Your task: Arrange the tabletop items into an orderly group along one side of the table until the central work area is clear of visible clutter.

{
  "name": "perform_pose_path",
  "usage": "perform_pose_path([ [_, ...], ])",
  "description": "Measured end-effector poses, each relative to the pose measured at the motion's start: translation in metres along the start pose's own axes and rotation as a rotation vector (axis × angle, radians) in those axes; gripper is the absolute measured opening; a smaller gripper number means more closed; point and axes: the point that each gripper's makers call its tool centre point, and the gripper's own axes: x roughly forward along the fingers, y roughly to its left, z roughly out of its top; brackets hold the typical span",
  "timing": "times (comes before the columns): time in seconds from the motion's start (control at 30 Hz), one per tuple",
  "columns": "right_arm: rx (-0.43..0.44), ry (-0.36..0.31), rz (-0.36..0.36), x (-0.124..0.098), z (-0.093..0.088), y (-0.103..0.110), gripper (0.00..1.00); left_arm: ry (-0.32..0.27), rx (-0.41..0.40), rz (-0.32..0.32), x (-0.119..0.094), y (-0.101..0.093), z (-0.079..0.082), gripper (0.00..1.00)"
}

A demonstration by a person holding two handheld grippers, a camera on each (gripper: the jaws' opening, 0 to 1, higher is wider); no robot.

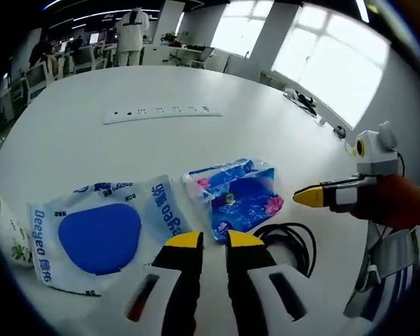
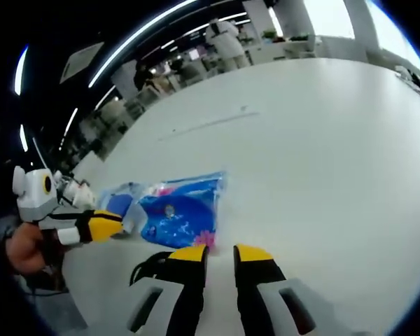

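Left gripper view, blue packet (image 1: 235,198) flat, long axis slanted

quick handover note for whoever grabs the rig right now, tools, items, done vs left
Left tool: open, holding nothing, just short of the blue floral pack.
Right tool: open, holding nothing, near the same pack.
Items: white-and-blue pouch beside the floral pack, black cable next to it, white packet at the edge, power strip lying farther out on the table.
Done: nothing visibly grouped.
Left: gather everything along one side.
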Motion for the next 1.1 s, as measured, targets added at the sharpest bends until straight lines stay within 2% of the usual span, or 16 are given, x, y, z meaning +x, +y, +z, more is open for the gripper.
perform_pose_path([
  [0.1,0.003,0.002,0.002,-0.003,-0.004,0.002,0.12,-0.002,0.006,-0.010,-0.002,-0.006,-0.003,0.08],
  [0.17,-0.002,-0.009,0.028,-0.005,-0.006,0.010,0.14,0.008,0.007,-0.030,0.000,-0.012,-0.010,0.09],
  [0.3,-0.037,0.011,0.062,-0.004,-0.018,0.022,0.19,0.041,-0.007,-0.062,0.005,-0.023,-0.027,0.12],
  [0.43,-0.041,0.027,0.066,0.001,-0.029,0.021,0.24,0.068,-0.003,-0.082,0.008,-0.032,-0.037,0.13],
  [0.5,-0.048,0.041,0.063,-0.001,-0.036,0.025,0.25,0.075,-0.007,-0.085,0.010,-0.033,-0.039,0.15],
  [0.63,-0.043,0.051,0.061,0.004,-0.042,0.020,0.26,0.085,-0.013,-0.092,0.012,-0.035,-0.042,0.17],
  [1.1,-0.084,0.053,0.042,0.003,-0.050,0.025,0.26,0.112,0.009,-0.103,0.017,-0.046,-0.055,0.16],
])
